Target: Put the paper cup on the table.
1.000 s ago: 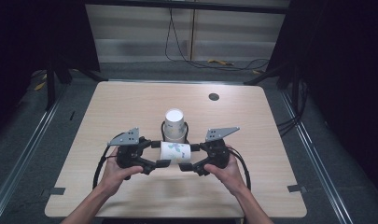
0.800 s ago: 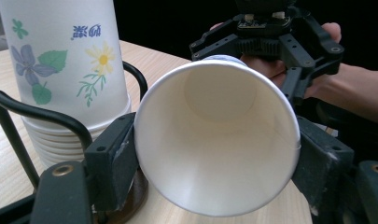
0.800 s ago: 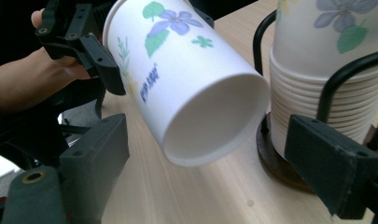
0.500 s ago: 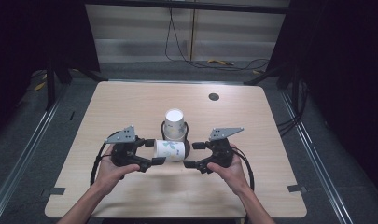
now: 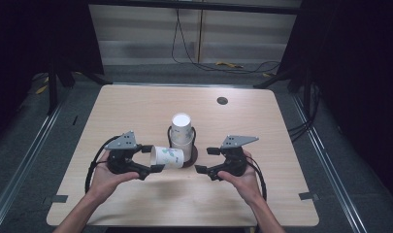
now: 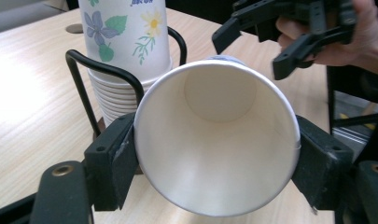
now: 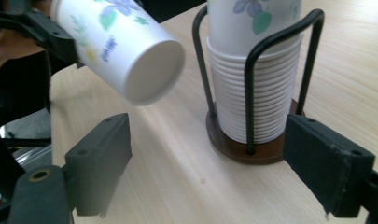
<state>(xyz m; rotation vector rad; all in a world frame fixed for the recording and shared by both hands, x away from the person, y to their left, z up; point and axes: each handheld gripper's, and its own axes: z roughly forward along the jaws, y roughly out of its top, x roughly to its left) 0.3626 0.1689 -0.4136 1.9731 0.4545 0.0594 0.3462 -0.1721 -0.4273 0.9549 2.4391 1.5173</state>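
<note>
The left tongs (image 5: 153,159) grip a single paper cup (image 5: 167,157) by its rim end, one pad on each side of the open mouth, so the cup lies level with its closed base pointing toward the right tongs (image 5: 205,160). The right tongs stand spread with nothing between the pads; their jaws have just been closing a little. The cup's base hangs just short of them, slightly above and to one side in the right gripper view.

The cup looks light, thin-walled and easily crushed; its mouth already shows a slight squeeze between the pads. A second hold would likely be safest near the base, where the wall is stiffest, with gentle pressure only.

Just beyond the held cup, between the two tongs, a stack of cups (image 5: 182,130) stands upside down in a black wire holder (image 7: 252,100) on a round dark base, resting on the bench (image 5: 262,126).

Both hands reach in low over the bench's near edge, wrists level, tongs facing each other.
</note>
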